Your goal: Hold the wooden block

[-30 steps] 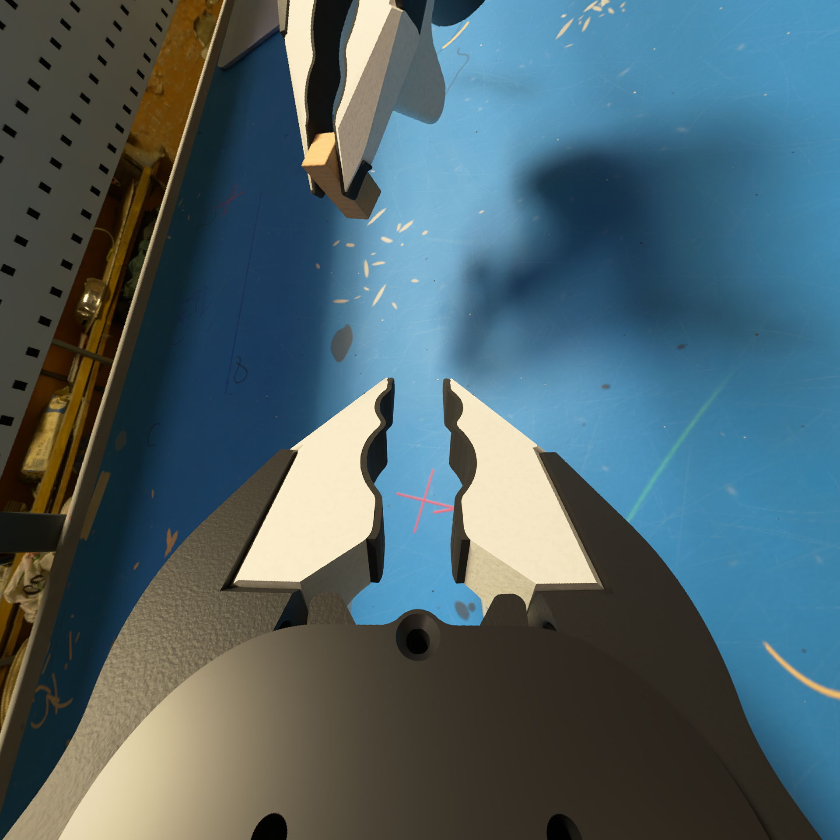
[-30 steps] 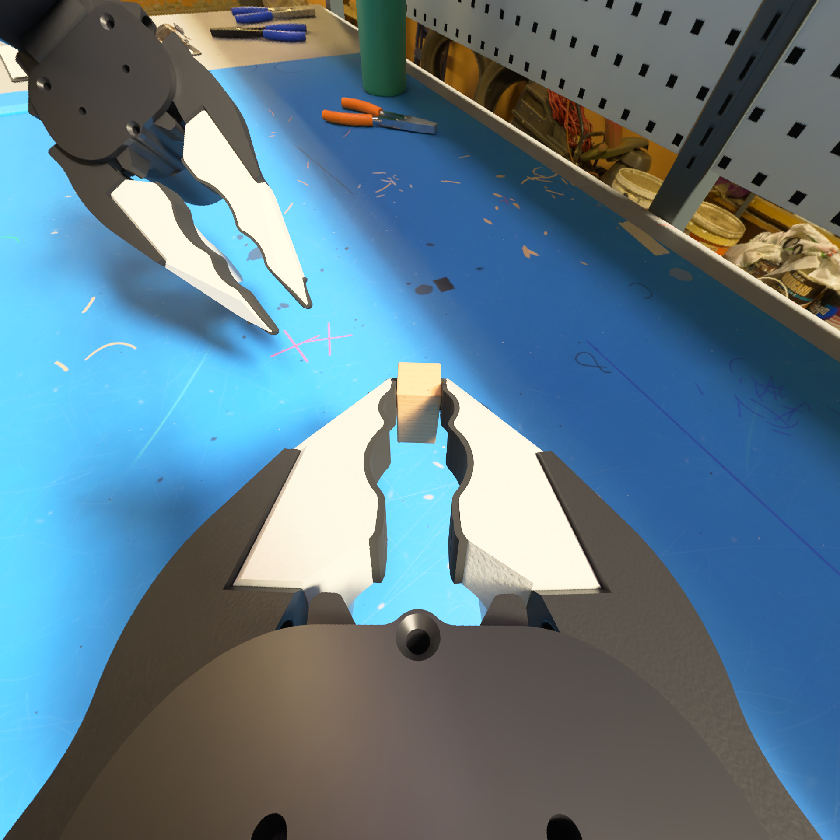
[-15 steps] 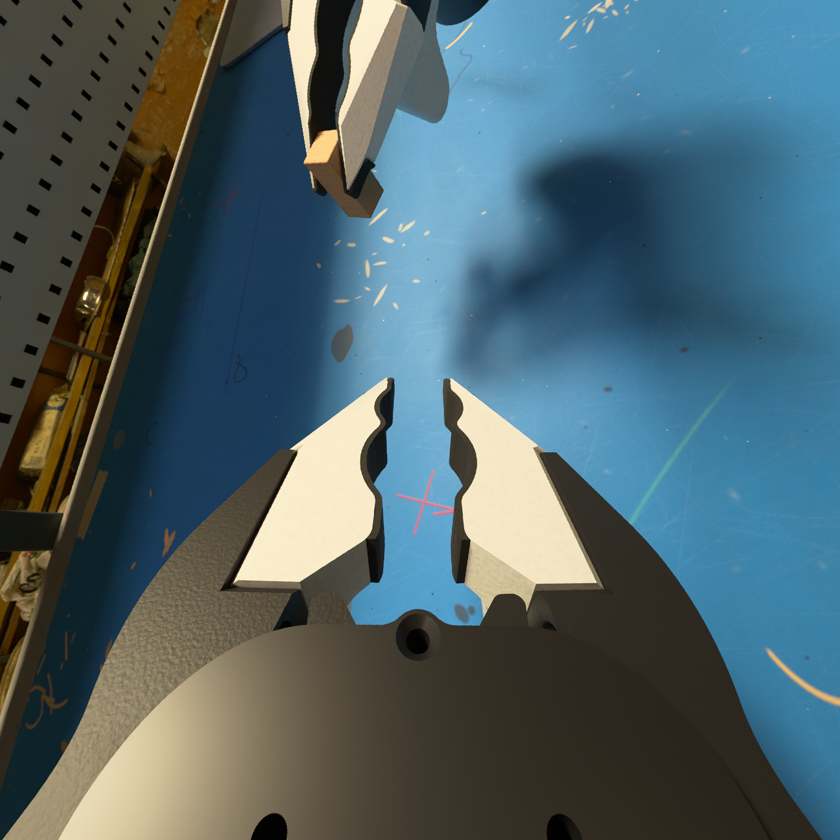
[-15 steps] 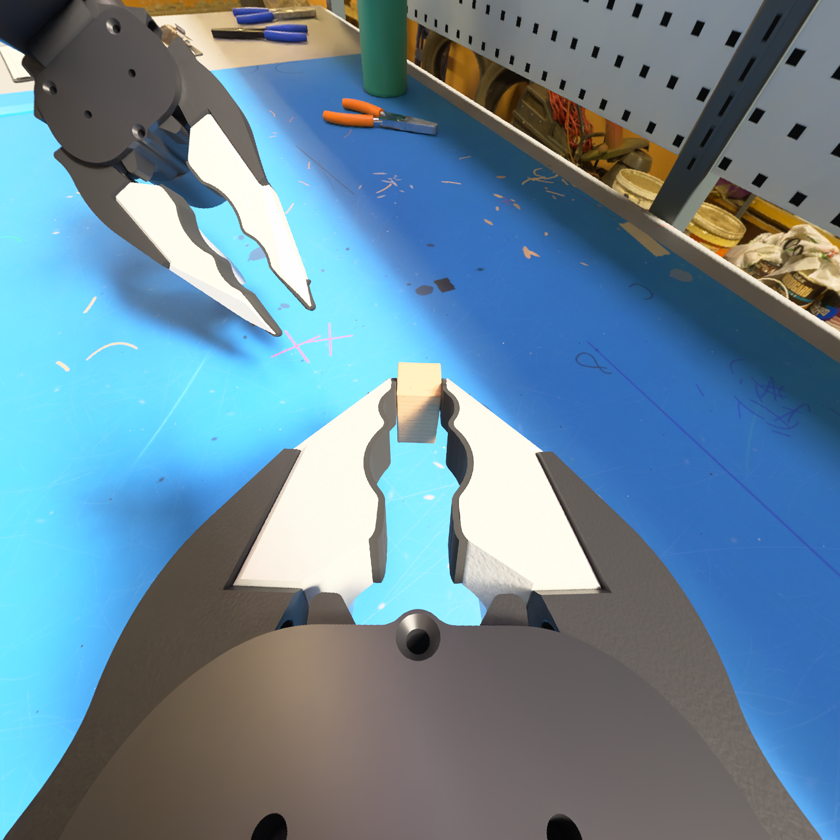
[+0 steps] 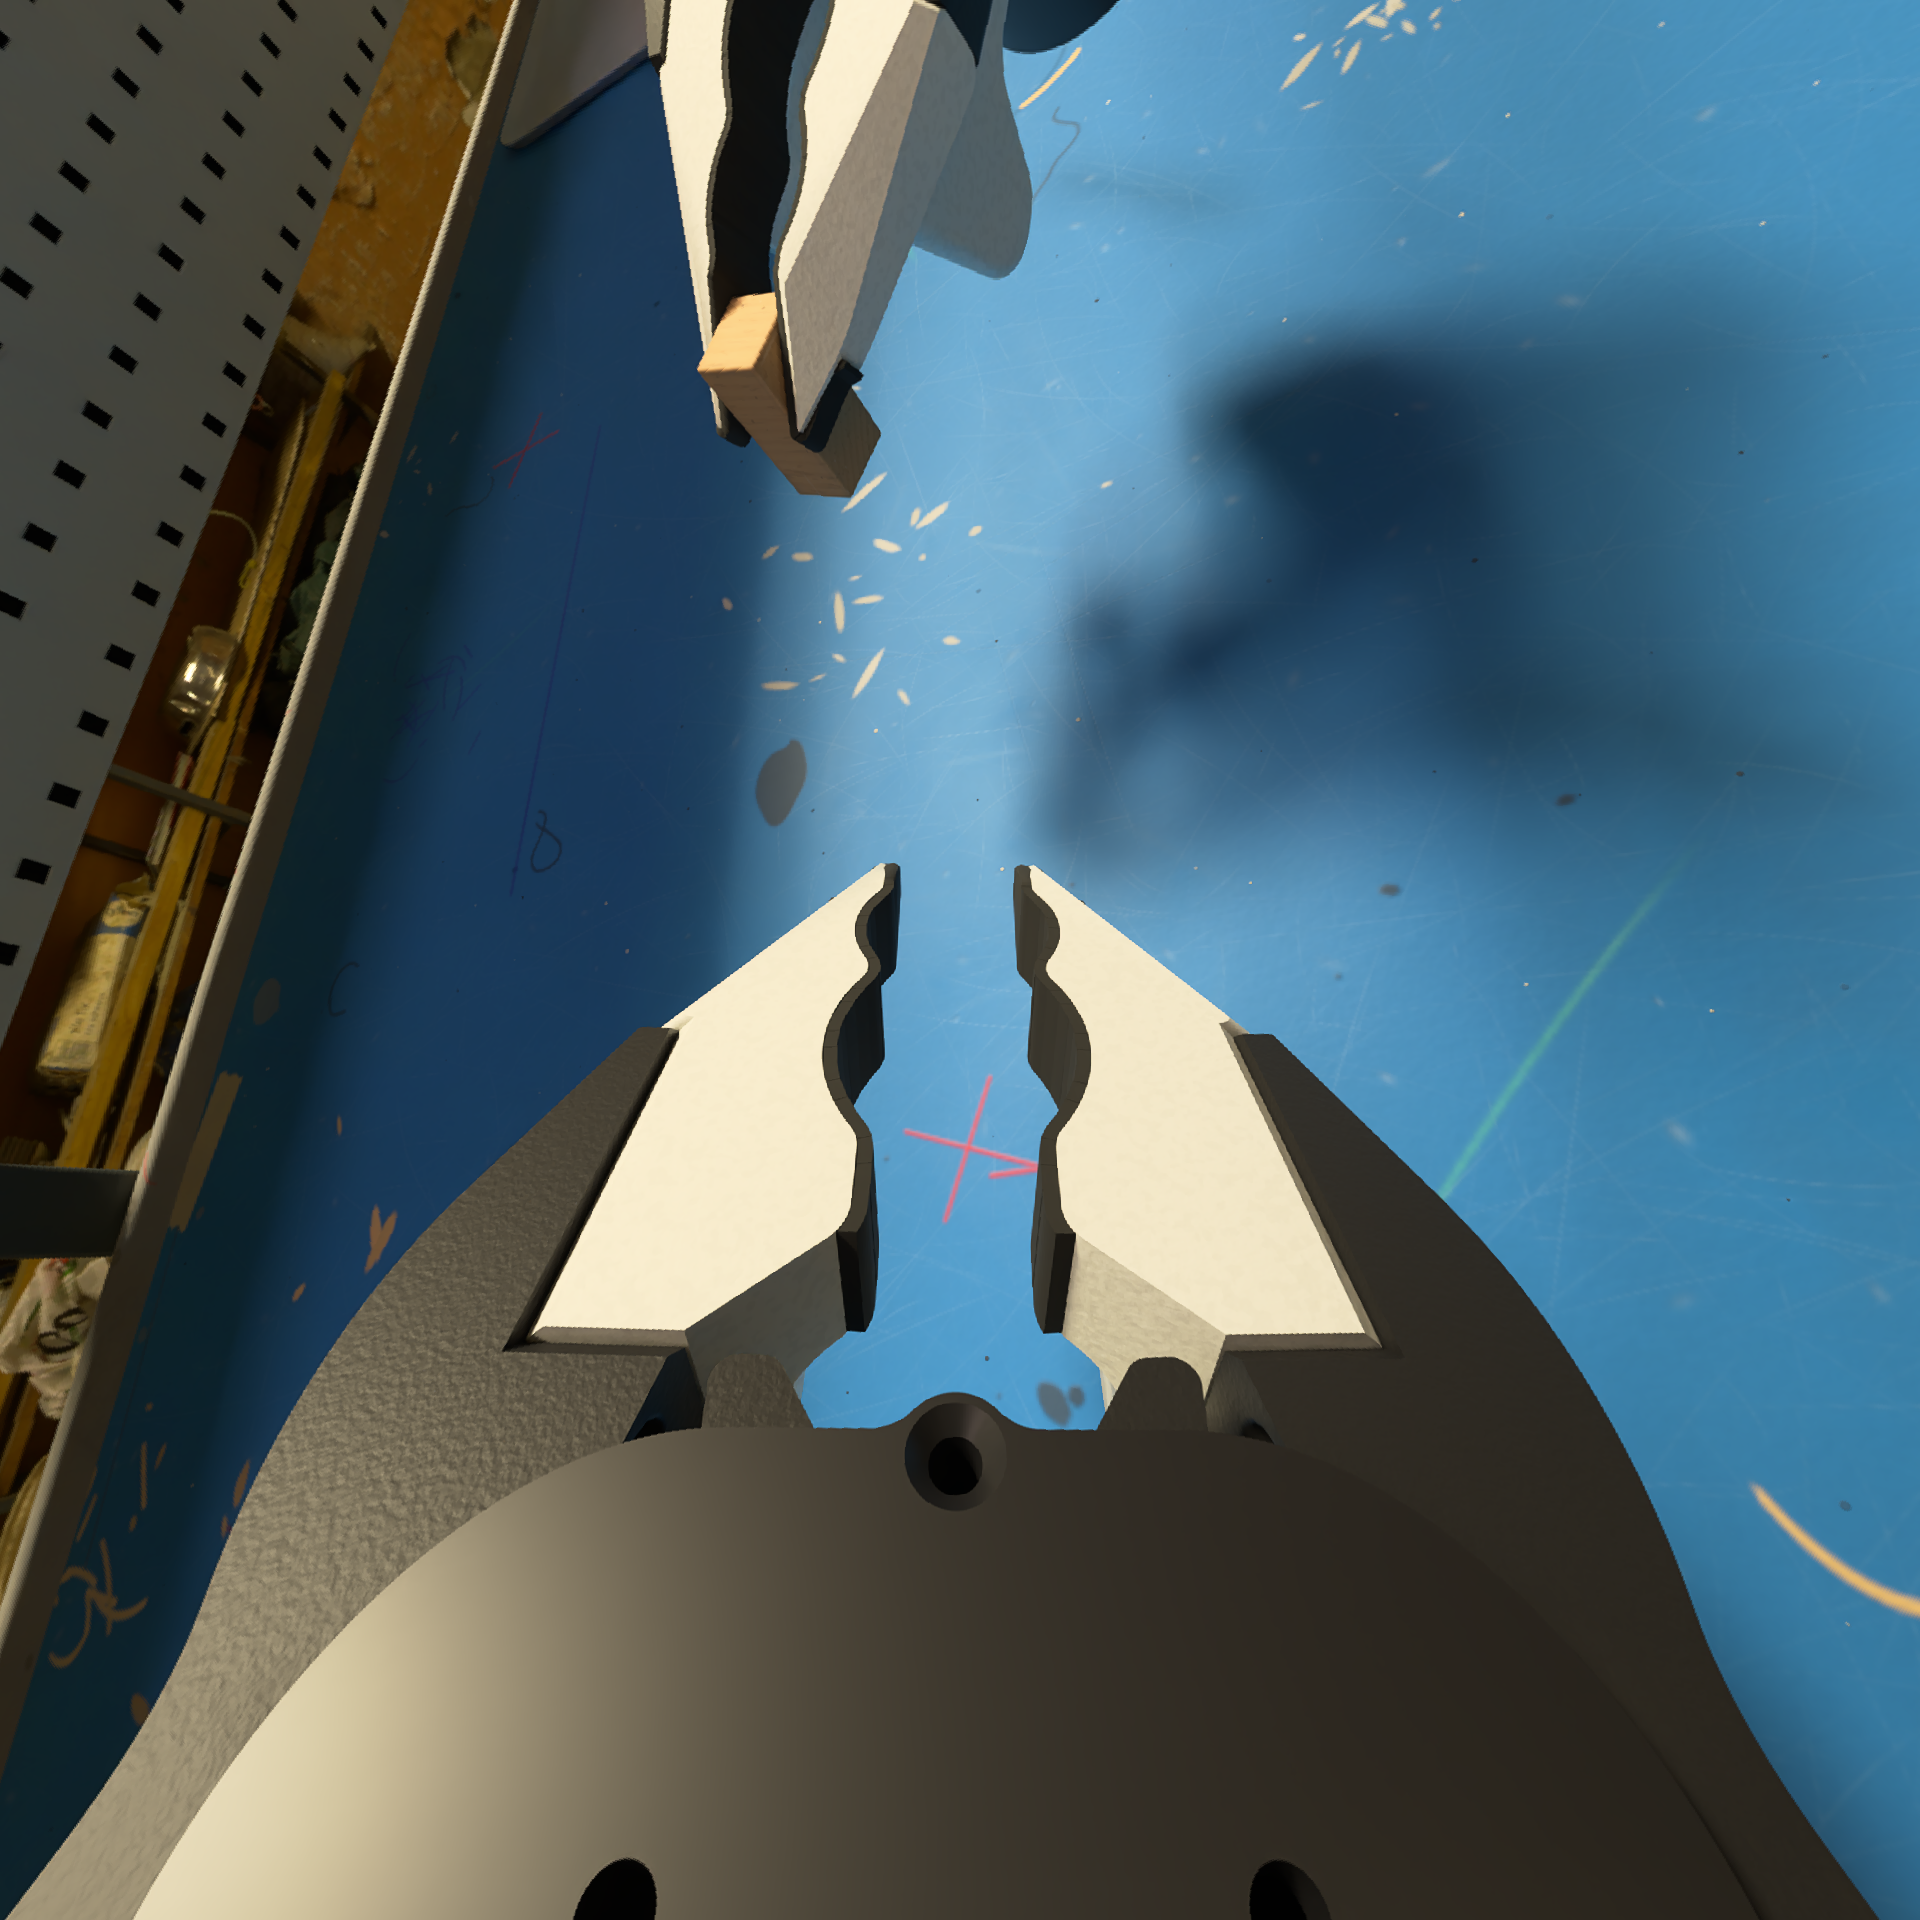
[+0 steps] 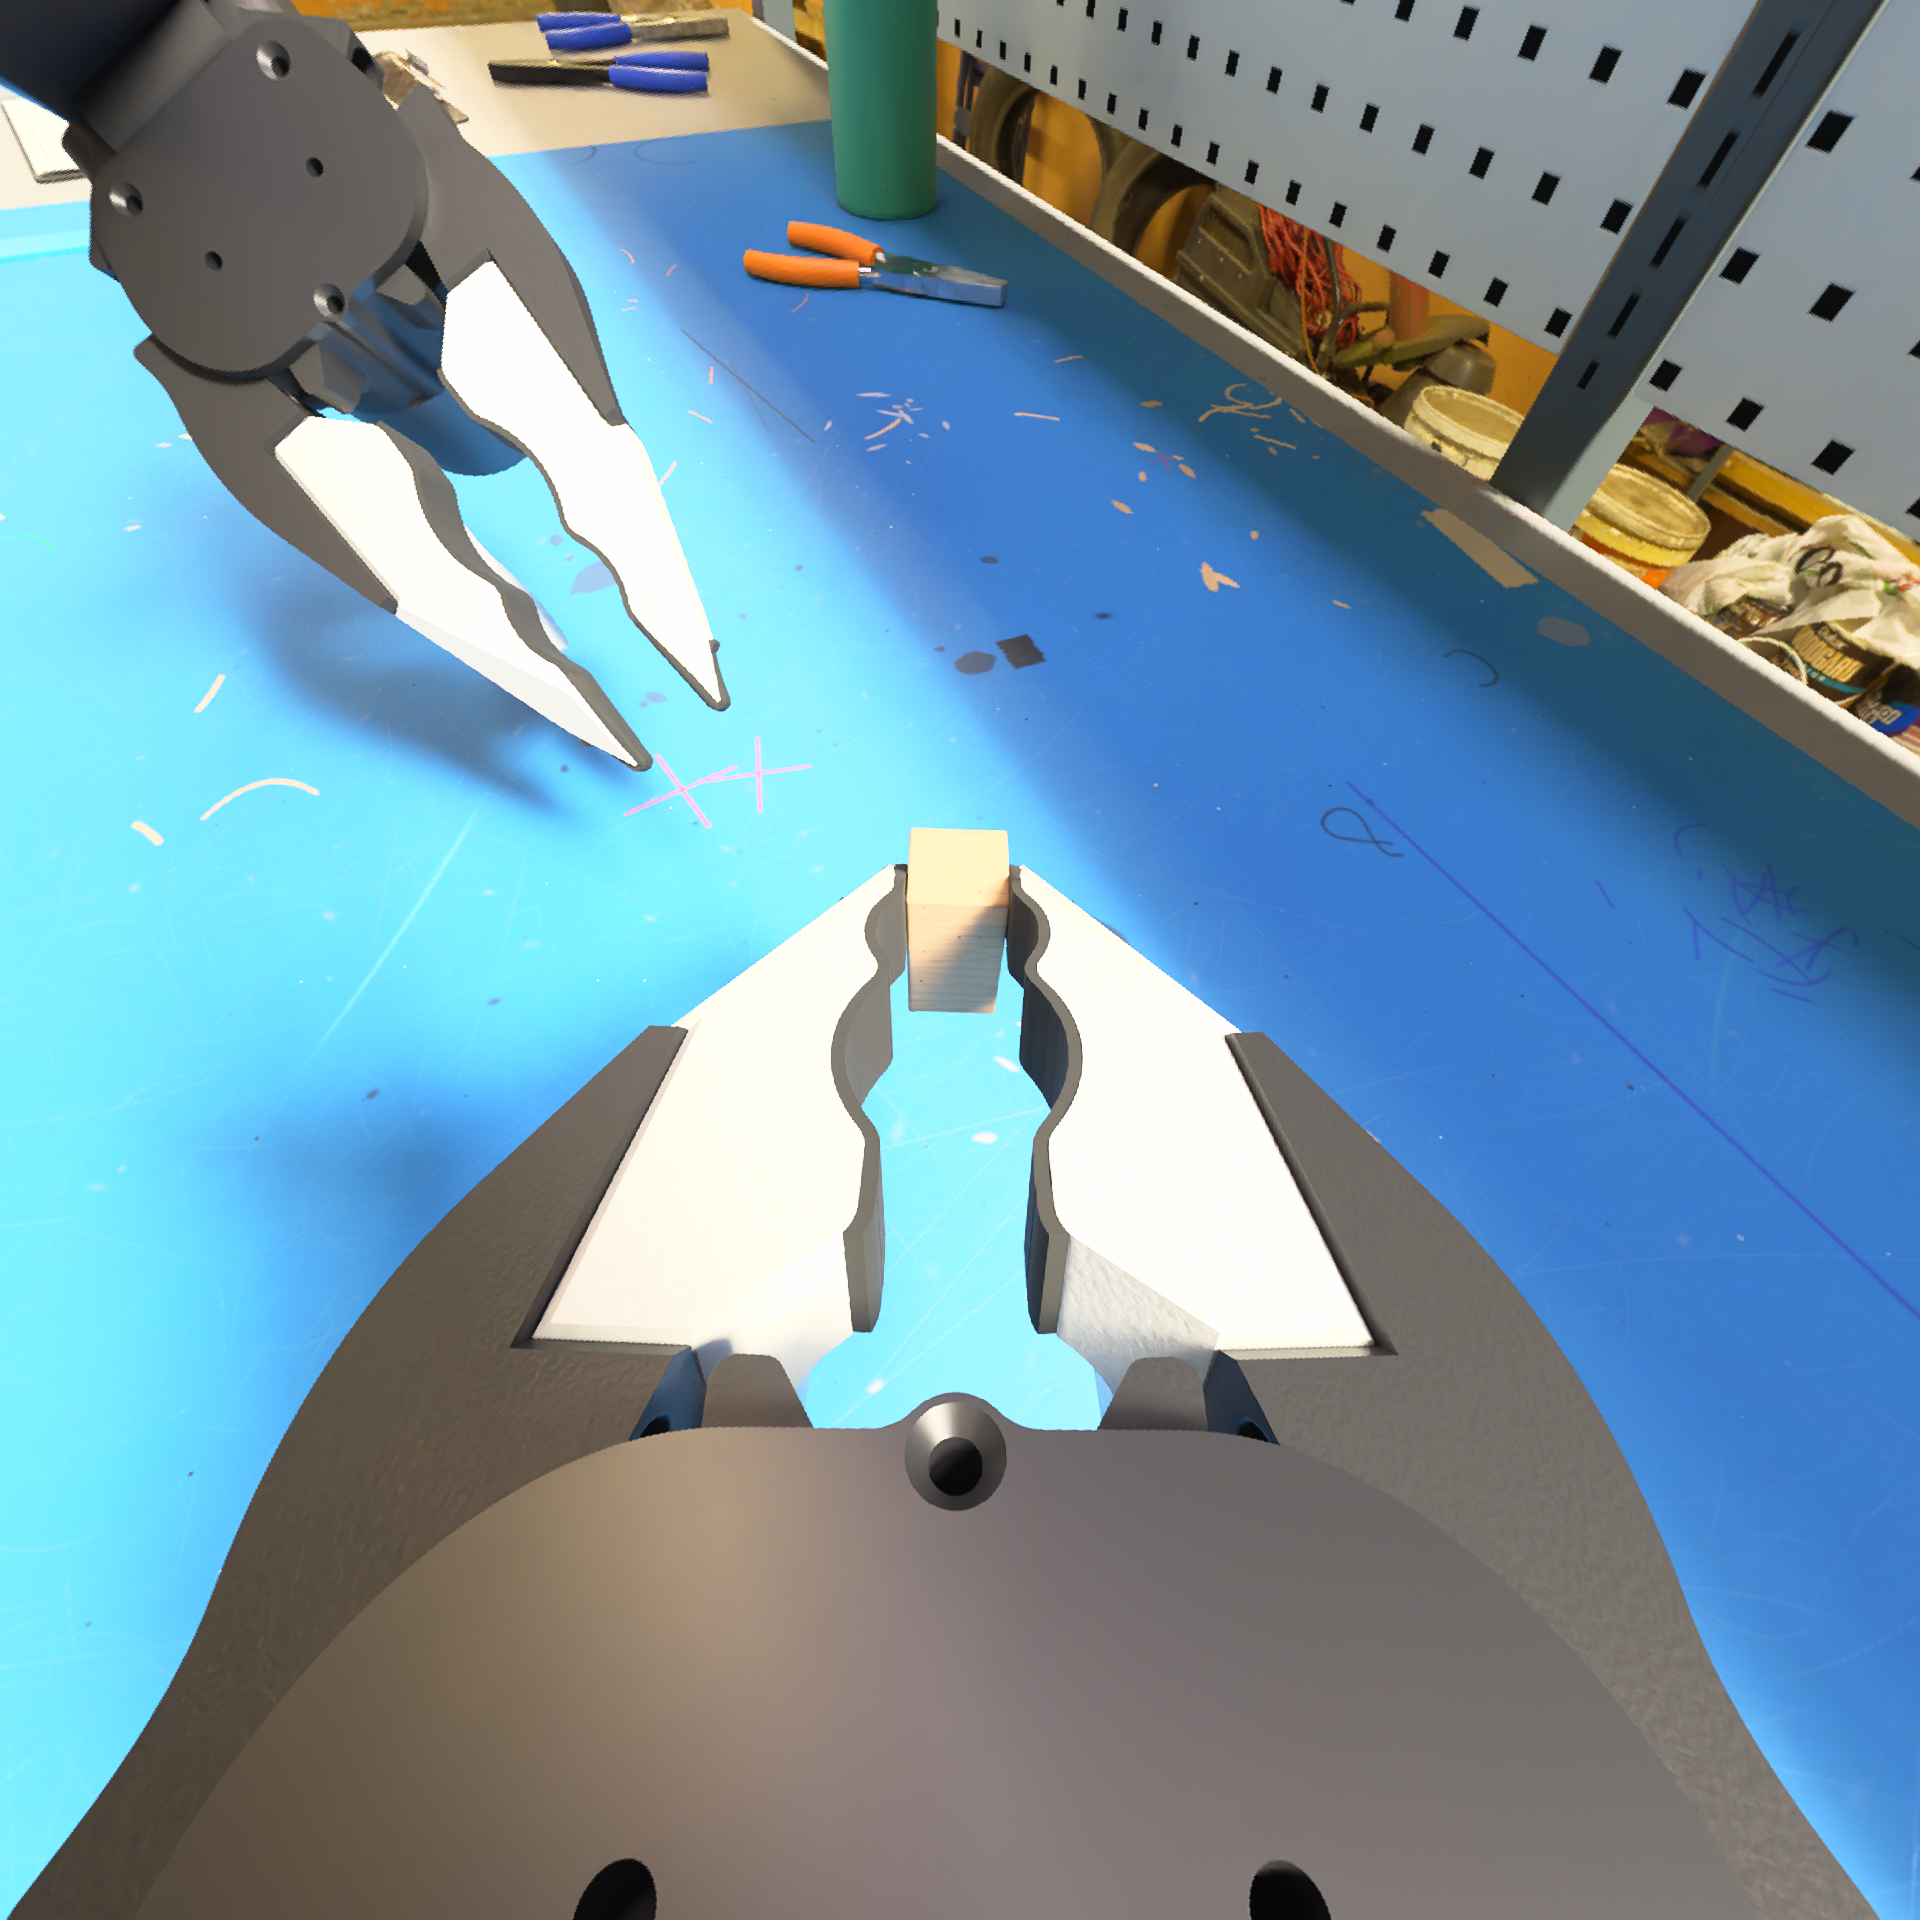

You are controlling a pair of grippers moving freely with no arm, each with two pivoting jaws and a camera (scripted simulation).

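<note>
The wooden block [image 6: 956, 914], small and pale, is clamped upright between the fingertips of my right gripper [image 6: 956, 873], held above the blue bench mat [image 6: 1247, 831]. In the left wrist view the block [image 5: 743, 353] shows at the top, gripped by the right gripper [image 5: 779, 421]. My left gripper [image 5: 956, 878] has its jaws apart with nothing between them. It hovers over the mat, pointing toward the block. In the right wrist view it [image 6: 677, 732] is at the upper left, its tips near the pink cross marks [image 6: 717, 784].
Orange-handled pliers [image 6: 873, 272], a green cylinder [image 6: 883, 104] and blue-handled tools [image 6: 613, 52] lie at the far end of the bench. A grey pegboard [image 6: 1455, 156] and cluttered shelf run along the bench's edge [image 6: 1351, 416]. Wood chips are scattered on the mat [image 5: 862, 623].
The left gripper has drifted slightly closer to the right gripper. The block stays clamped in the right gripper, and both sets of jaws are unchanged.
</note>
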